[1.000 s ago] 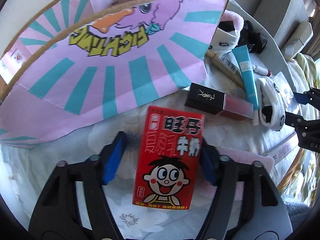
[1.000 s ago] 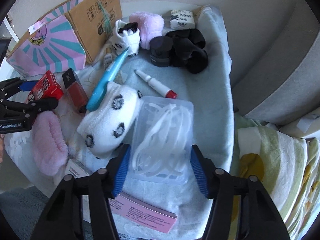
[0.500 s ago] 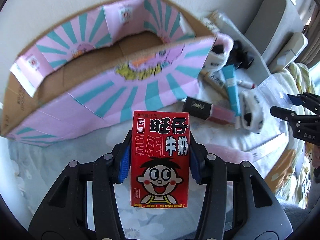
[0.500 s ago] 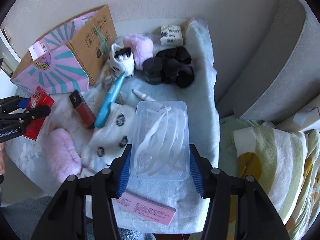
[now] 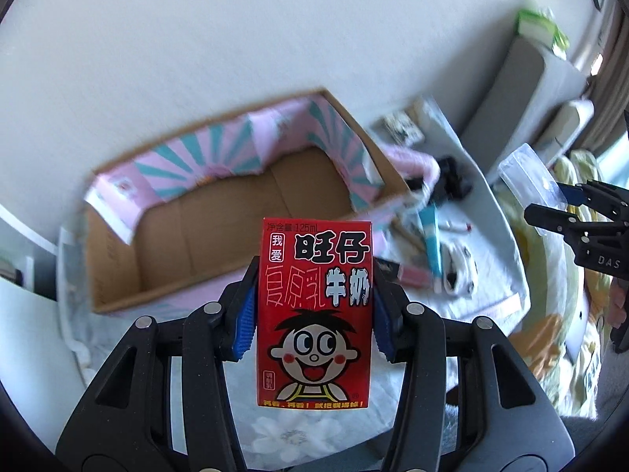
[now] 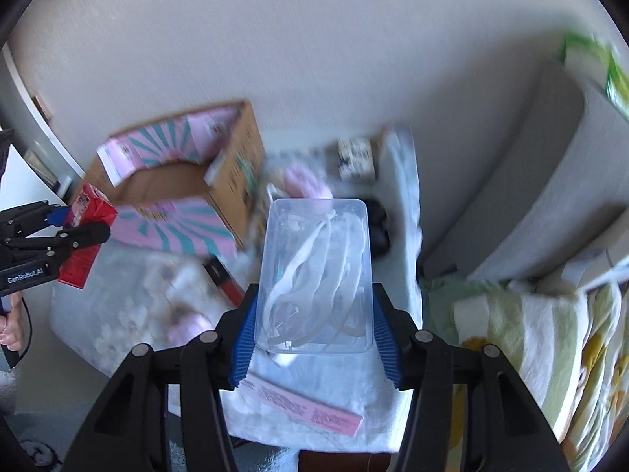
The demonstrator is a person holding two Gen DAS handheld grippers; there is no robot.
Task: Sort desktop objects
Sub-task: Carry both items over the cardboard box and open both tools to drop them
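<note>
My left gripper point(image 5: 314, 314) is clamped on the red milk carton point(image 5: 314, 310), its blue pads pressed against both sides, and I hold it upright in the air, in front of the open cardboard box point(image 5: 220, 236) with pink and teal flaps. My right gripper point(image 6: 312, 326) is closed on the clear plastic case point(image 6: 314, 275) with white straps inside, lifted above the pale cloth-covered table point(image 6: 405, 196). Below it I see a pink flat packet point(image 6: 302, 409) lying near the table's front edge. The rest of the clutter on the table is too blurred for me to name.
</note>
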